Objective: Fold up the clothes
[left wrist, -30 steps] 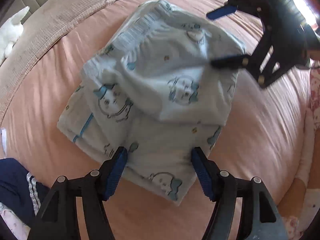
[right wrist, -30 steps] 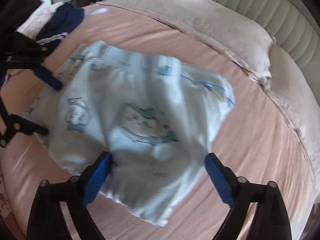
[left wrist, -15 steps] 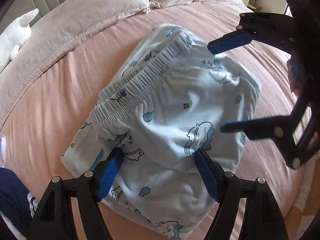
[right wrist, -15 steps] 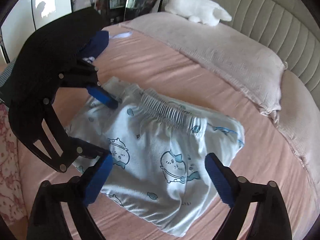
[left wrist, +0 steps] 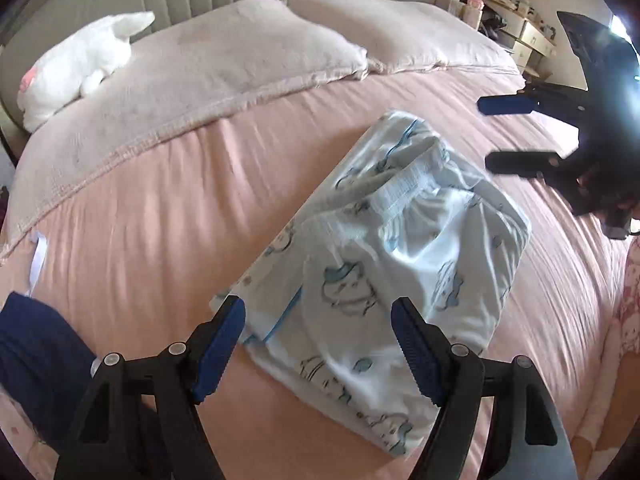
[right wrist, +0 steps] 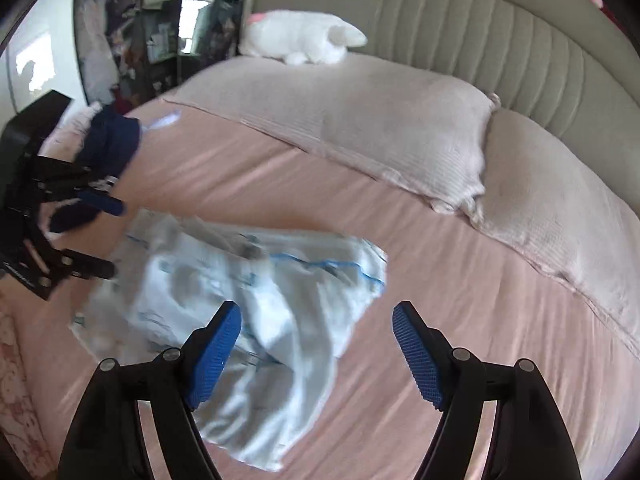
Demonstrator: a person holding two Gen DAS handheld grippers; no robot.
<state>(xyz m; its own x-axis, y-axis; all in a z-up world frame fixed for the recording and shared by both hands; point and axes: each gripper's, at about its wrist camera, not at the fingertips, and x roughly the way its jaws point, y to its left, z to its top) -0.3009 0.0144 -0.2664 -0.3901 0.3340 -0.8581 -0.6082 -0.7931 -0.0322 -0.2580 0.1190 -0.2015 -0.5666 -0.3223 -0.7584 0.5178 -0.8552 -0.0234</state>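
A folded pale-blue garment [left wrist: 380, 264] with cartoon prints and an elastic waistband lies on the pink bed sheet [left wrist: 160, 216]. My left gripper [left wrist: 316, 344] hovers above its near edge, open, with nothing pressed between the blue pads. My right gripper [left wrist: 486, 134] hangs open over the sheet past the garment's far right side. In the right wrist view the garment [right wrist: 248, 292] is blurred and lies below and left of my right gripper [right wrist: 316, 344]. My left gripper [right wrist: 114, 240] stands open at its left edge there.
Two beige pillows [left wrist: 224, 76] and a white plush toy [left wrist: 80, 64] lie against the padded headboard [right wrist: 480, 28]. A navy garment [left wrist: 36, 352] sits at the sheet's left side. Pink floral fabric [left wrist: 630, 308] borders the right. Shelves with clutter [right wrist: 160, 32] stand beyond the bed.
The garment's upper layer has settled flat on the bed. Both grippers have lifted and drawn back from it, tilting up so that pillows and headboard now show.
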